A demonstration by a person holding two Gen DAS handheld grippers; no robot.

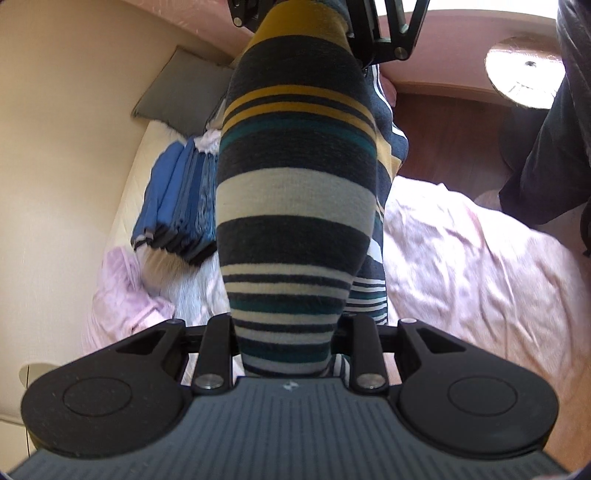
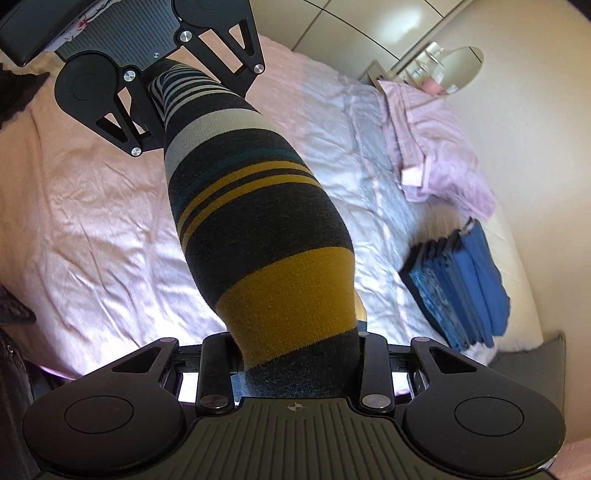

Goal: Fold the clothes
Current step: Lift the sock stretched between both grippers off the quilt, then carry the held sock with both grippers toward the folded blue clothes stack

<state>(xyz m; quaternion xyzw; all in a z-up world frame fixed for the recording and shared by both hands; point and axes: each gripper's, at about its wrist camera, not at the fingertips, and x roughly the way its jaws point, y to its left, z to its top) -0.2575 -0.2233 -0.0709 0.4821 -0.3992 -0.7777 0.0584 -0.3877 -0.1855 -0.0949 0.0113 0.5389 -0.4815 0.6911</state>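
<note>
A striped garment [image 1: 295,206] in dark grey, mustard, teal and cream hangs stretched in the air between my two grippers, above the bed. In the left wrist view my left gripper [image 1: 288,332] is shut on its thin-striped end, and the cloth runs up to my right gripper [image 1: 325,22] at the top edge. The right wrist view shows the same garment [image 2: 258,221] from the other end. There my right gripper [image 2: 295,343] is shut on the dark grey and mustard end, with the left gripper [image 2: 155,85] clamped on the far end at upper left.
The bed [image 2: 92,229] has a crumpled pink sheet. On its far side lie a stack of folded blue clothes [image 2: 465,288], a loose pink shirt [image 2: 439,158] and a grey pillow [image 1: 181,92]. A person's dark clothing [image 1: 546,147] stands by the wooden floor [image 1: 443,129].
</note>
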